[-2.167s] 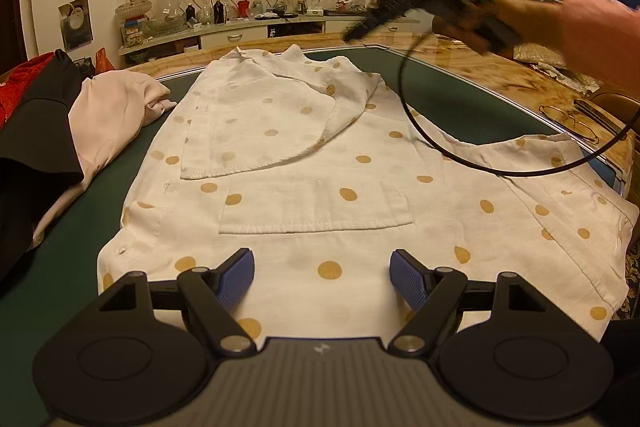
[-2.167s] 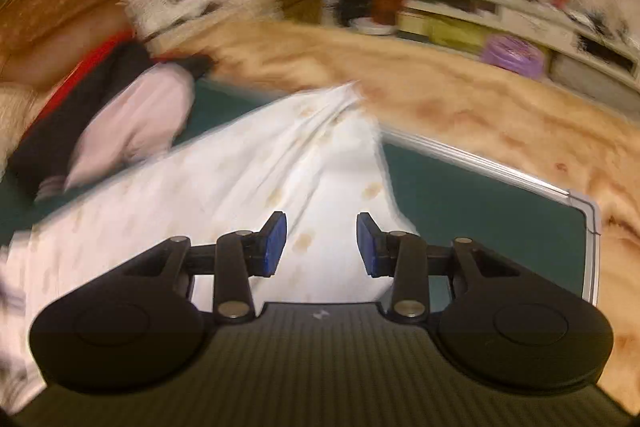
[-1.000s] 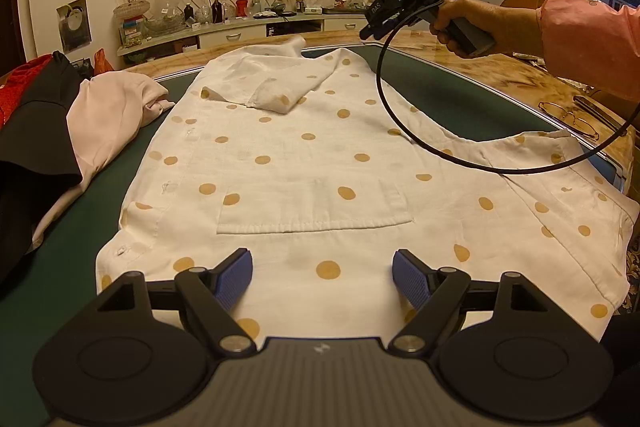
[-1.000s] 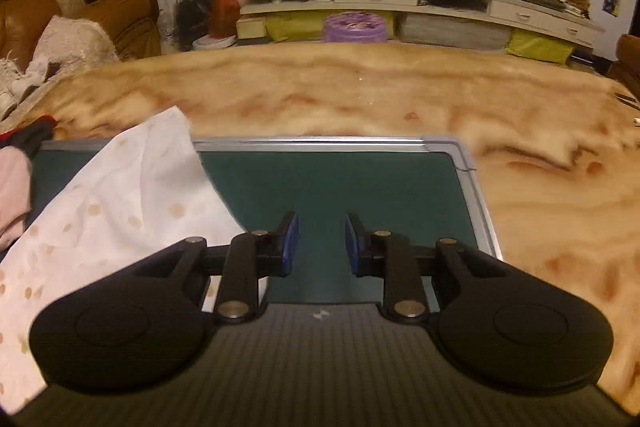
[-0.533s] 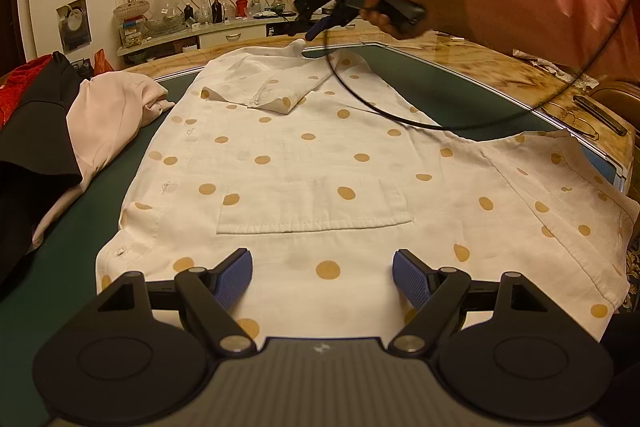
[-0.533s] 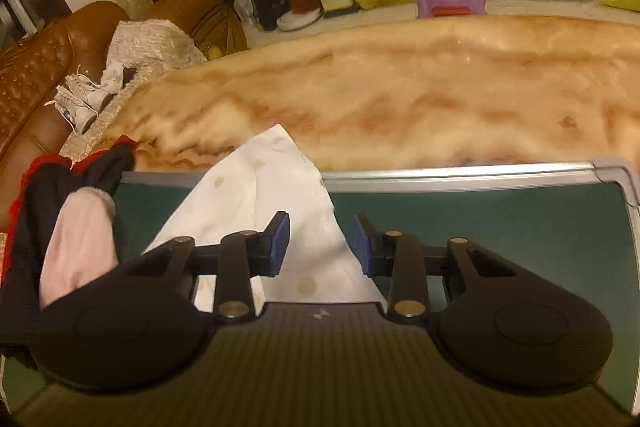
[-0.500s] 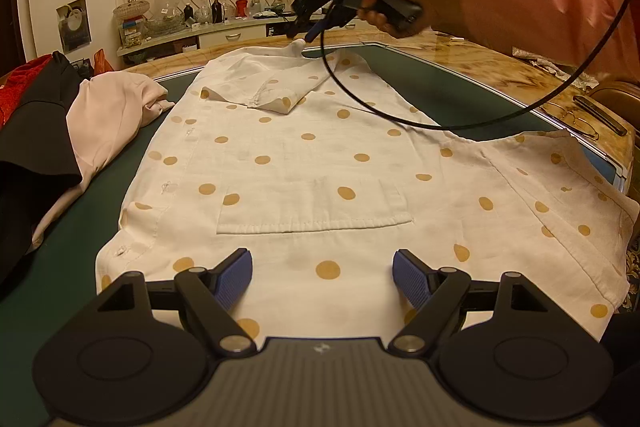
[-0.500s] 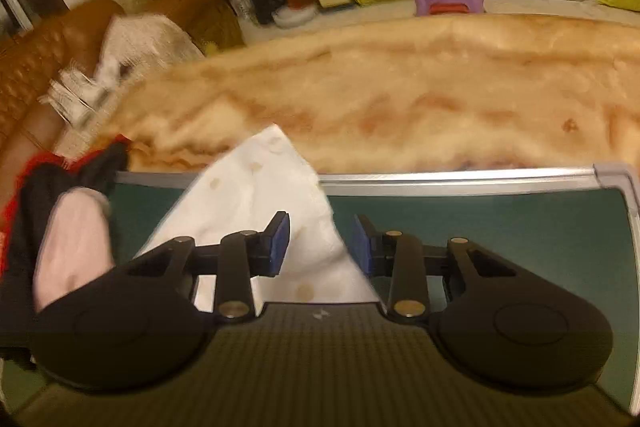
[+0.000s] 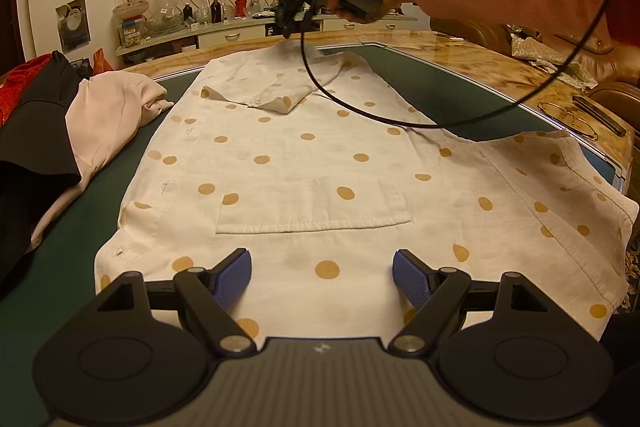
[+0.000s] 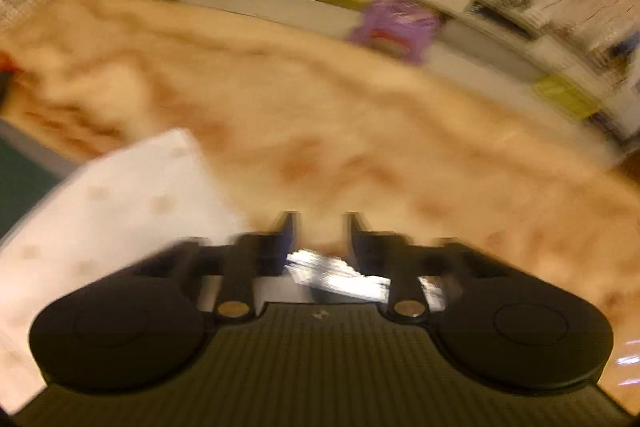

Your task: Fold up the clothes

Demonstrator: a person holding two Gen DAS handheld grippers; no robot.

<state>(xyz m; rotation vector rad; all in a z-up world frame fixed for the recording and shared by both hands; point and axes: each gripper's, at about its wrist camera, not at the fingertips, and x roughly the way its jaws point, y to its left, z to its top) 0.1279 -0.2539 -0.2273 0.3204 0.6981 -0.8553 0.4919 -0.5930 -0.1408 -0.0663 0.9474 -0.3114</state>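
A white shirt with yellow dots (image 9: pixel 304 163) lies spread flat on the green mat (image 9: pixel 440 95), pocket side up, with its far sleeve folded in. My left gripper (image 9: pixel 322 275) hovers open over the near hem, nothing between its blue pads. A hand in a pink sleeve holds my right gripper (image 9: pixel 289 27) just above the shirt's far end. In the right wrist view, badly blurred by motion, my right gripper (image 10: pixel 320 231) stands slightly open and empty, with a corner of the shirt (image 10: pixel 112 211) to its left.
A pink garment (image 9: pixel 108 107) and a black one (image 9: pixel 32 131) are piled at the mat's left. The right gripper's black cable (image 9: pixel 360 115) drapes across the shirt. Eyeglasses (image 9: pixel 568 115) lie on the marble table rim (image 9: pixel 480 59) at right.
The right gripper has swung left to the shirt's far end, and its view is now smeared. The sleeve folded over the body 2.2 s ago is laid back. The left gripper has not moved.
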